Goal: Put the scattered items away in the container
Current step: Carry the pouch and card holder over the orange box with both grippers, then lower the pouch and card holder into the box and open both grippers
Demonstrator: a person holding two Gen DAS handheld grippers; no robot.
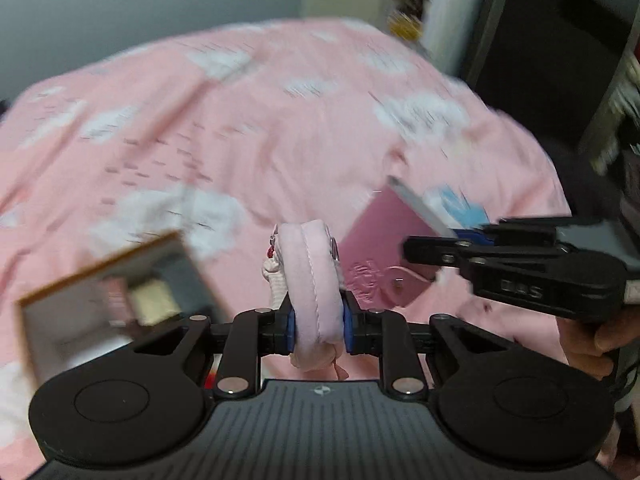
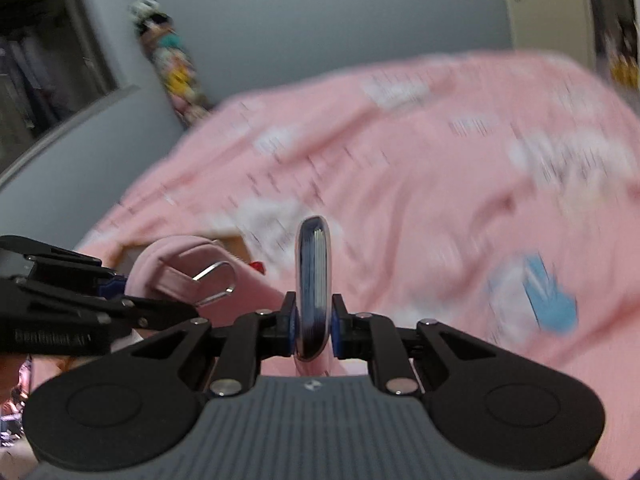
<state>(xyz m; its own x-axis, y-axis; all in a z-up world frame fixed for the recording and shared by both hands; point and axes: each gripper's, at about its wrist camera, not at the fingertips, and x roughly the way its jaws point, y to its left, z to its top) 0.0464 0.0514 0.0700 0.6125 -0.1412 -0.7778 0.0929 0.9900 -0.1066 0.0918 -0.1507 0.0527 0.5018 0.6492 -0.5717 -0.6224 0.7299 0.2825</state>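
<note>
Two tools are loaded, and both hang above the pink cloud-print bedspread [image 1: 240, 128]. Nearest in the left wrist view, the left tool [image 1: 319, 330] pinches a soft pale-pink padded pouch [image 1: 310, 276] edge-on between its blue pads; the pouch's long axis runs straight away from the camera, its seam up and a small zipper charm on its left side. Low to that tool's left sits the open, light cardboard box [image 1: 116, 300], blurred, with some items already inside. This box looks like the container, so the coming move likely turns on swinging left and down. The left tool is clearly the nearer of the two.

Right of it, the right tool [image 1: 472, 236] clamps a thin, flat magenta notebook with a silver edge [image 1: 384, 252]. From the right wrist view, that book [image 2: 313, 292] stands upright on edge between pads pressed close together, its long axis pointing forward and up. The box shows only as a corner [image 2: 236, 246] beyond the pouch [image 2: 180, 268], farther left.
</note>
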